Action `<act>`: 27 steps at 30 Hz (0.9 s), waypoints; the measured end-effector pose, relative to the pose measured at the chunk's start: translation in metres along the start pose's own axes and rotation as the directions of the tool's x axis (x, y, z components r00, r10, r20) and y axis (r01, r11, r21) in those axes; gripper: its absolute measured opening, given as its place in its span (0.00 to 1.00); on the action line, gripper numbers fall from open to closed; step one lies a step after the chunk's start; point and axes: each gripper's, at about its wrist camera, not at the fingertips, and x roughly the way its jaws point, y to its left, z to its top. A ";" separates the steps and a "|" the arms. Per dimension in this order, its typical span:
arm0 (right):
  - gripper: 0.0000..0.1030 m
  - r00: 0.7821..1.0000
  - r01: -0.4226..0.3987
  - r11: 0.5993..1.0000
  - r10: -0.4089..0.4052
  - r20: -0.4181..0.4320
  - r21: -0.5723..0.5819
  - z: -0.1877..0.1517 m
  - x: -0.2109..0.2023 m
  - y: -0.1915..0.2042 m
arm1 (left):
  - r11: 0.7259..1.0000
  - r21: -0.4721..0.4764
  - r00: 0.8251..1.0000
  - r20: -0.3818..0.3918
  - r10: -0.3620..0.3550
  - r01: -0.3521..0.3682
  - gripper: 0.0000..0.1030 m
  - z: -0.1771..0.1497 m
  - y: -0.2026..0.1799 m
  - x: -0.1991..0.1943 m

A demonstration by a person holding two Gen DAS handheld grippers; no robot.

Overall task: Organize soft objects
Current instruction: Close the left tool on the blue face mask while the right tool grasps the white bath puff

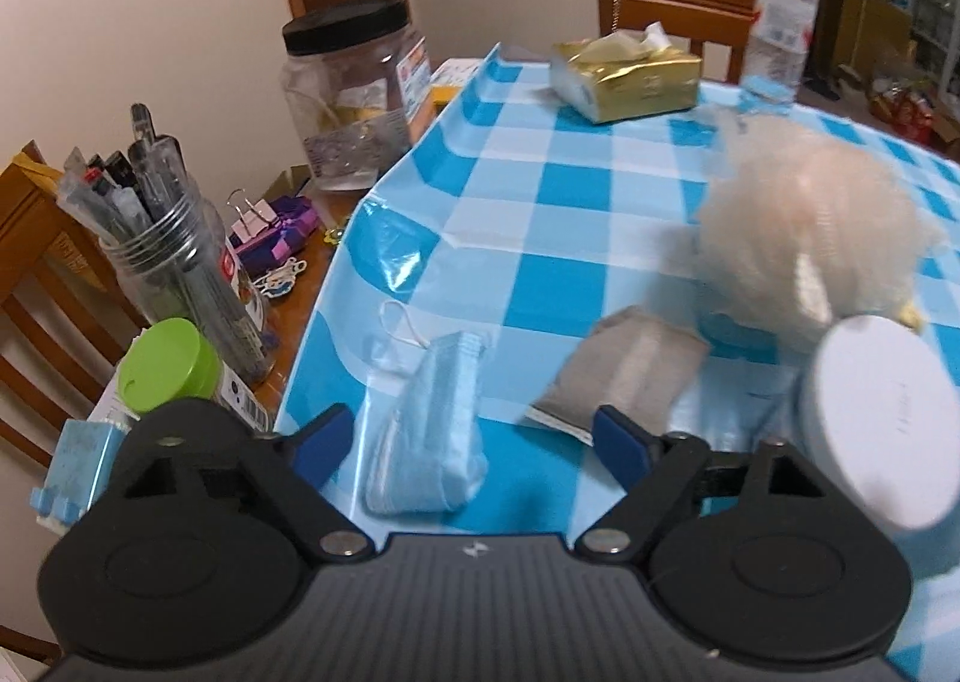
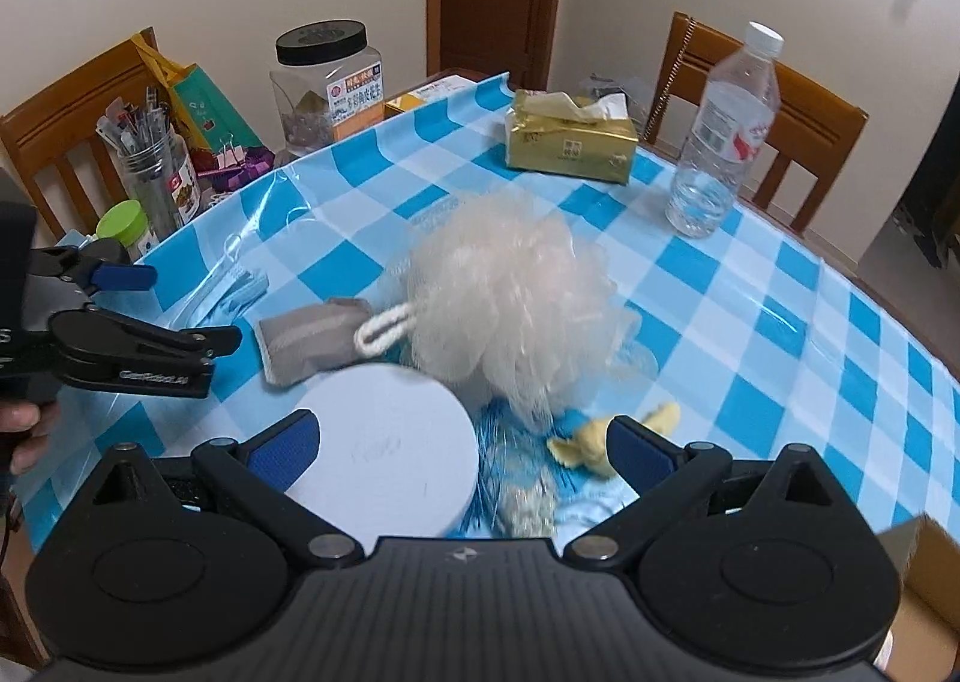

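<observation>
One crumpled blue mask (image 1: 423, 430) lies between my left gripper's (image 1: 474, 436) released jaws, untouched. One fluffy cream pouf (image 2: 510, 298), one grey sock (image 2: 306, 334); my right gripper's (image 2: 462, 442) jaws gape empty.

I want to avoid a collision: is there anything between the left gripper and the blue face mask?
Nothing visible. The blue face mask lies on the checked tablecloth directly between the open fingers of the left gripper. The grey pouch lies beside it, off the path.

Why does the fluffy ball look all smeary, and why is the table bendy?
Left wrist view: the puff and round lid are smeared by motion blur; the mask is sharper. Right wrist view: the puff is only softly blurred, light glares off the shiny tablecloth, and the fisheye lens curves the table edge in both views.
</observation>
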 end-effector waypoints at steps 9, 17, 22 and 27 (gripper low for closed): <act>1.00 1.000 -0.028 0.999 0.029 0.012 -0.023 0.018 0.018 -0.008 | 0.992 0.075 0.995 -0.019 0.098 -0.097 0.68 0.000 -0.009 0.025; 1.00 0.999 -0.035 0.999 0.035 0.022 -0.039 0.031 0.033 -0.017 | 0.973 0.170 0.986 -0.045 0.163 -0.153 0.46 0.000 -0.022 0.031; 1.00 0.999 -0.041 0.998 0.042 0.023 -0.042 0.034 0.039 -0.017 | 0.979 0.164 0.989 -0.067 0.135 -0.122 0.28 0.000 -0.023 0.035; 1.00 0.999 -0.044 0.998 0.045 0.025 -0.042 0.038 0.042 -0.018 | 0.990 0.133 0.996 -0.080 0.049 -0.038 0.25 0.000 -0.021 0.025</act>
